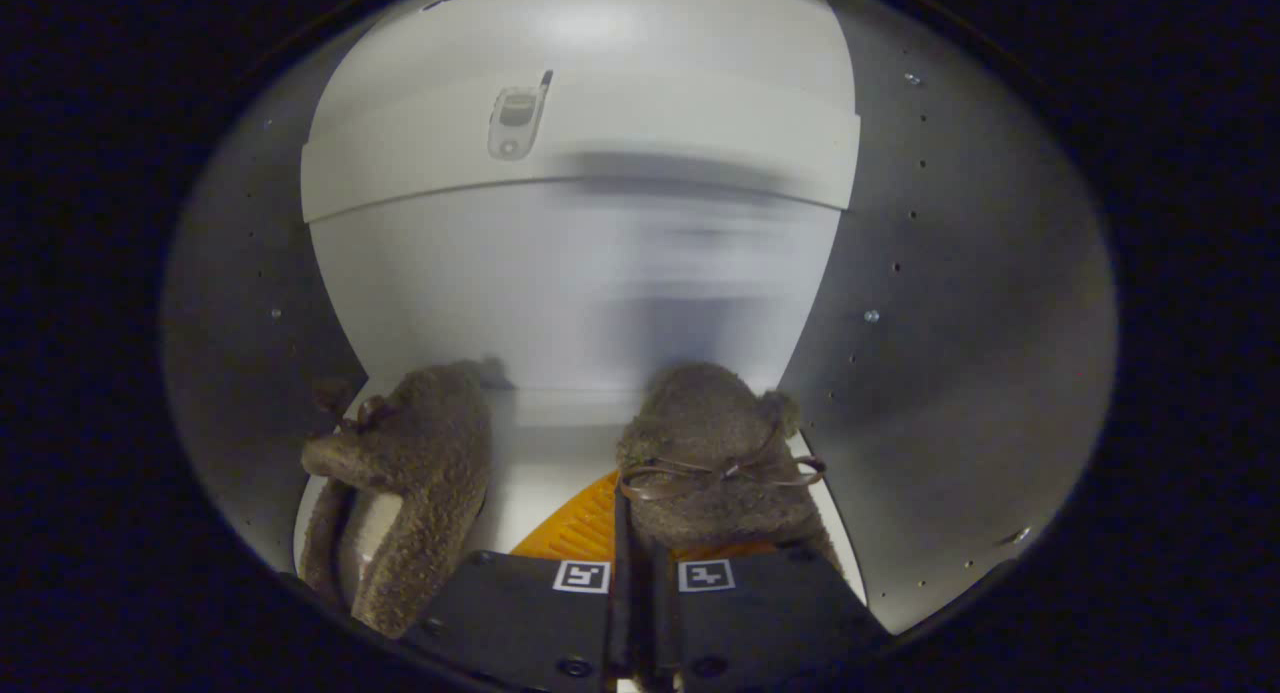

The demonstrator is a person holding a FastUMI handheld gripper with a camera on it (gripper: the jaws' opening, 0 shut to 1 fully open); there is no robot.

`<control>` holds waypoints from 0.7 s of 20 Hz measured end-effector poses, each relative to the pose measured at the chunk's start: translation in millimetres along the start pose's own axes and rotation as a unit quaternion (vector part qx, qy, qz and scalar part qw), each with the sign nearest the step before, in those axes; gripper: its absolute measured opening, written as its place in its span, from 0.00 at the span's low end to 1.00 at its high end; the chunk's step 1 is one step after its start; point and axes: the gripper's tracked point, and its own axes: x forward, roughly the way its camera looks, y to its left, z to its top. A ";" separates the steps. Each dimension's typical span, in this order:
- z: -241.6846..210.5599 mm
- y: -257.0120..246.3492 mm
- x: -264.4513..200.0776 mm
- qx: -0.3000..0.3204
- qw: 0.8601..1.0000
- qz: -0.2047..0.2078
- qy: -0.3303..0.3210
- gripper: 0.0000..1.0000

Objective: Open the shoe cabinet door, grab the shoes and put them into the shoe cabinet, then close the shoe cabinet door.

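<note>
Brown and fuzzy, the left slipper (410, 483) is lying on its side on the cabinet (960, 303) floor, tilting against the left wall and sitting apart from its mate. Just right of it, the gripper (632, 533) is reaching in with its fingers nearly together, pinching the near edge of the right slipper (715, 453), whose ribbon bow is facing us. Both slippers are resting deep inside, with a pale shelf (580, 143) crossing overhead, far behind them.
</note>
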 end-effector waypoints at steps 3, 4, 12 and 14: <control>-3.7 1.1 -4.5 -0.001 1.000 0.000 0.006 0.26; -3.7 0.5 -5.9 -0.001 1.000 -0.003 0.005 0.31; -1.9 0.9 -24.9 0.002 1.000 -0.013 -0.004 0.82; 0.2 -2.2 -35.8 0.006 1.000 -0.017 -0.011 0.84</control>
